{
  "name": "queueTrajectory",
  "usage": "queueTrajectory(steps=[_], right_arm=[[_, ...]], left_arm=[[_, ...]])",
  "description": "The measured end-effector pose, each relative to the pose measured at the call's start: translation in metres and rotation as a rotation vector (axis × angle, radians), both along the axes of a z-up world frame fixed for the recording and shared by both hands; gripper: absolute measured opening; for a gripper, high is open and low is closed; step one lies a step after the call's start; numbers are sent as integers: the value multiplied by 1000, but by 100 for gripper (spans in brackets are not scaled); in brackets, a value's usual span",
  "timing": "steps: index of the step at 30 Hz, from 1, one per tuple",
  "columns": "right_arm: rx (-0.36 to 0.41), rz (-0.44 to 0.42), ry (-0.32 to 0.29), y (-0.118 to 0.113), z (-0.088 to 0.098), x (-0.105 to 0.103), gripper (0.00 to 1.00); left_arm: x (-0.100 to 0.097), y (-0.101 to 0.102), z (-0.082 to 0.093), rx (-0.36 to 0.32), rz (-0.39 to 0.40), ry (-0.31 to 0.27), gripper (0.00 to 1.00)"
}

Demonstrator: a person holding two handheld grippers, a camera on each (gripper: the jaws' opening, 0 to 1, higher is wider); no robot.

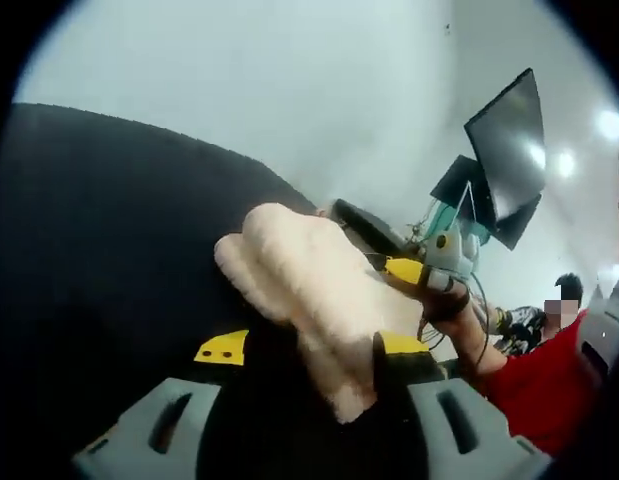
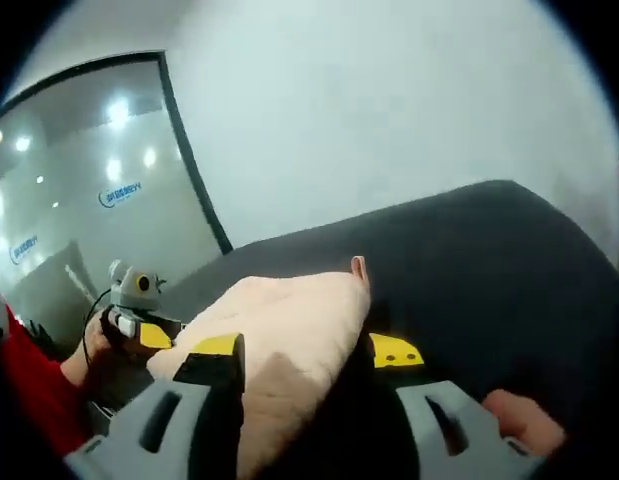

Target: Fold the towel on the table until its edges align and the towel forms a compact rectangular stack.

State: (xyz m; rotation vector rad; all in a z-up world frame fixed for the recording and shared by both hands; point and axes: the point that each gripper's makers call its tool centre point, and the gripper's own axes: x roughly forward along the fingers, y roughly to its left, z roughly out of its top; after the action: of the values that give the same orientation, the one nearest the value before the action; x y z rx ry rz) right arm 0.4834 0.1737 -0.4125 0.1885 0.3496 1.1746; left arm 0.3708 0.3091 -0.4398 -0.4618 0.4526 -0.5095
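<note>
Across the nine-o'clock half of my left gripper view I see the black table [image 1: 119,260], matte and smooth, its far edge curving against a plain pale wall [image 1: 319,90]. At about six o'clock my left gripper [image 1: 311,368] has its grey jaws with yellow tips clamped on the towel [image 1: 319,300], a cream, fluffy, folded bundle that hangs thick and lumpy above the tabletop. Toward three o'clock I see the right gripper [image 1: 429,268] held in a hand, a red sleeve [image 1: 544,385] below it and dark panels behind. Over in my right gripper view, a glass partition [image 2: 79,200] with ceiling-light reflections sits at nine to ten o'clock, and the left gripper [image 2: 139,310] at eight. Centre to six o'clock, the right gripper [image 2: 299,360] grasps the towel [image 2: 289,320], a soft rounded pad, with the dark table [image 2: 489,270] at three o'clock.
</note>
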Motion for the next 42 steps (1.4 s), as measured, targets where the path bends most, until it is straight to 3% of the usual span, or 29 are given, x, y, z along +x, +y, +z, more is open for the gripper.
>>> queueTrajectory(steps=[4, 6, 7, 9, 10, 13, 15, 16, 18, 20, 21, 24, 25, 27, 29, 32, 35, 39, 42], right_arm=[[2, -1, -82, -12, 0, 5, 38], [23, 22, -163, -17, 3, 7, 35], [35, 13, -153, -20, 2, 10, 34], [81, 32, -148, -23, 7, 15, 34], [81, 28, -150, -26, 6, 19, 34], [85, 12, -219, -30, 12, 31, 22], [64, 9, -296, -30, 16, 37, 22], [66, 13, -293, -29, 15, 36, 25], [67, 15, -292, -31, 11, 37, 32], [45, 12, -303, -35, 7, 35, 32], [66, 39, -339, -34, 12, 30, 32], [106, 71, -347, -31, 18, 17, 33], [103, 83, -366, -30, 18, 13, 33], [102, 73, -419, -32, 21, 13, 33], [118, 48, -432, -35, 25, 15, 32], [164, -36, -425, -46, 34, 32, 31], [178, -94, -331, -56, 30, 50, 29], [214, -182, -339, -70, 36, 62, 26], [193, -204, -336, -69, 33, 66, 23]], left_arm=[[-3, 20, 15, 63, 19, -106, 52], [-2, 34, 18, 106, 36, -157, 52], [0, 41, 20, 117, 49, -189, 51], [1, 55, 28, 234, 52, -311, 45], [0, 62, 29, 286, 61, -341, 43], [-3, 80, 27, 401, 57, -404, 39], [-8, 92, 19, 434, 60, -386, 40], [-10, 99, 15, 462, 59, -385, 41], [-15, 107, 11, 466, 76, -391, 42], [-22, 112, 11, 479, 79, -434, 42], [-24, 112, 15, 441, 91, -460, 42], [-29, 106, 39, 385, 101, -560, 37], [-30, 104, 41, 366, 97, -566, 36], [-31, 102, 36, 393, 88, -552, 36], [-28, 107, 28, 418, 98, -520, 36], [-24, 117, 24, 441, 133, -498, 35], [-22, 126, 22, 466, 164, -488, 34], [-25, 129, 30, 427, 187, -514, 32], [-21, 138, 27, 411, 212, -493, 28]])
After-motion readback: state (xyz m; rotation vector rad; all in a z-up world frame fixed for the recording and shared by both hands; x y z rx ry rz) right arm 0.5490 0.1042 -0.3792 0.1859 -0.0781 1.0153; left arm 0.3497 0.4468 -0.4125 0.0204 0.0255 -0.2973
